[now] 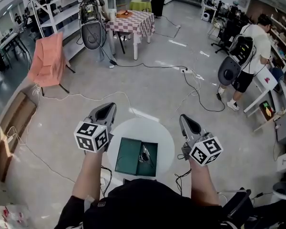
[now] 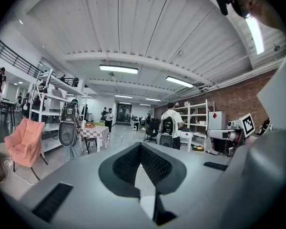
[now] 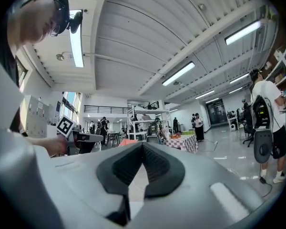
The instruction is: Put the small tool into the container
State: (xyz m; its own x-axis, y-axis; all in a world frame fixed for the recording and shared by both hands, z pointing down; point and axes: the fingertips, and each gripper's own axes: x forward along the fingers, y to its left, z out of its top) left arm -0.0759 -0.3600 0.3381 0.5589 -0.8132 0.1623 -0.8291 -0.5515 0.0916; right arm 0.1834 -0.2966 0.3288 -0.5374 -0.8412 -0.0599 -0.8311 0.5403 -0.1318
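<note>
Small tool [image 1: 145, 154] lies, as I see it, in the right half of the dark green container [image 1: 127, 159] on the round white table [image 1: 164, 136] at lower centre, flanked by my left gripper [image 1: 111, 106] and right gripper [image 1: 183, 118], both closed on nothing, with a checkered table [image 1: 133, 22] at upper centre.

Lit brightly and evenly by long ceiling tubes [image 2: 118, 69], blown out to plain white. Pale glare in streaks on the glossy floor [image 1: 178, 43]; only faint, soft shadows under furniture. Strongly fisheyed in both gripper views, with black corners and bowed ceiling lines. Slightly soft close up on the left hand-held gripper [image 2: 141, 147] and right hand-held gripper [image 3: 143, 146]. Bent at the edges in the head view too, with little detail in distant figures.
</note>
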